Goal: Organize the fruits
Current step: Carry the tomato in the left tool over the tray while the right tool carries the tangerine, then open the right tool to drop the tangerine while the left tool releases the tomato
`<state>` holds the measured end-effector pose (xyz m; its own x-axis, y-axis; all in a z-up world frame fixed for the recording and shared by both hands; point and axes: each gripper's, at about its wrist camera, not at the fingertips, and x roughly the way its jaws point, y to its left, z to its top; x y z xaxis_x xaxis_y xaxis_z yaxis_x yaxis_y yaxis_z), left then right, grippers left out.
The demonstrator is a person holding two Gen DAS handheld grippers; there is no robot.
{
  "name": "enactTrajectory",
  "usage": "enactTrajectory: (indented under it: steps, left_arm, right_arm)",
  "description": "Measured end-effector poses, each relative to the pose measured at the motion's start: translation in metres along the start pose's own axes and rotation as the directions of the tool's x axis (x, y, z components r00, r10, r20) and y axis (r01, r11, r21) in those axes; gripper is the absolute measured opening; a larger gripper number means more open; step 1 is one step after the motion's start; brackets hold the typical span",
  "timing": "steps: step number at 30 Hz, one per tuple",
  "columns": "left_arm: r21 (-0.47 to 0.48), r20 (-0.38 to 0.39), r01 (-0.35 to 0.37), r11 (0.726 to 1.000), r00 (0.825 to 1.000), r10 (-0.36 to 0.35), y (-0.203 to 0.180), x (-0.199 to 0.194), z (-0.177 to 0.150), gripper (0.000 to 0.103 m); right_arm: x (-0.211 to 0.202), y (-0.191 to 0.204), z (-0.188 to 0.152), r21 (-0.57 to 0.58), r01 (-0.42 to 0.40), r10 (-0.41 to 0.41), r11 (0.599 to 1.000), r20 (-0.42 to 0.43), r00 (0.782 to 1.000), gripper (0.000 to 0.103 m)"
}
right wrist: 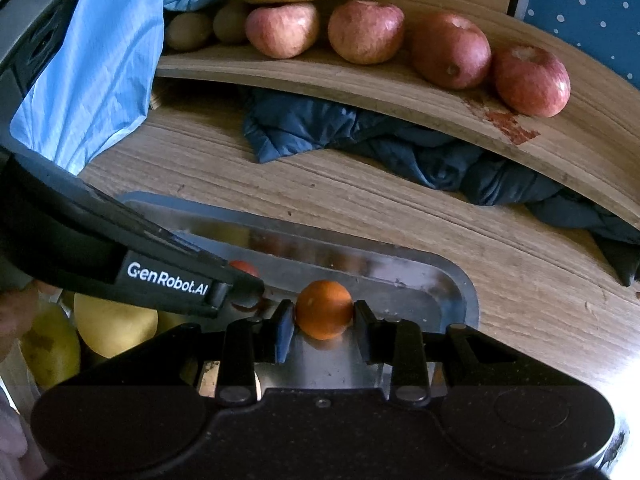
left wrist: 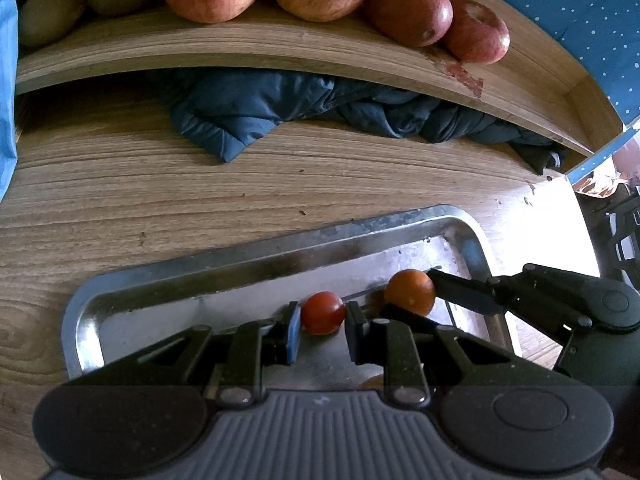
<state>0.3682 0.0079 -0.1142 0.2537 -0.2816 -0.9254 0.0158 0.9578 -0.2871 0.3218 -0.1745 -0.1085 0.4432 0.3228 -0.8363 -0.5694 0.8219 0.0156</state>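
The tabletop (left wrist: 120,184) is matt wood-grain, as is the raised shelf (left wrist: 280,48) across the top of the frame. The tray (left wrist: 192,276) at lower centre is shiny, scuffed metal. A dark blue quilted cloth (left wrist: 248,120) lies crumpled under the shelf. The apples (right wrist: 448,48) have smooth, faintly glossy skin. Both fingers (left wrist: 294,332) look like matt black plastic.

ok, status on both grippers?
Left gripper shut on small red tomato. Right gripper shut on small orange fruit. Both over metal tray. Nothing blocking.
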Motion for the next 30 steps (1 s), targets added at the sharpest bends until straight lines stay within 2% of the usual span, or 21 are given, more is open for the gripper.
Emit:
enactTrajectory:
  steps: [21,30]
  left_arm:
    - [-0.013,-0.002,-0.017,1.000,1.000,0.017,-0.0001,-0.0002,0.0023,0.027]
    - [-0.022,0.001,-0.023,0.999,1.000,0.023,0.0017,-0.0036,0.0079,0.037]
  right_arm:
    - [0.0001,-0.0013,-0.0002,0.007,0.015,-0.015,1.000,0.003,1.000,0.037]
    - [-0.0012,-0.0043,-0.0001,0.011,0.021,-0.021,1.000,0.006,1.000,0.041]
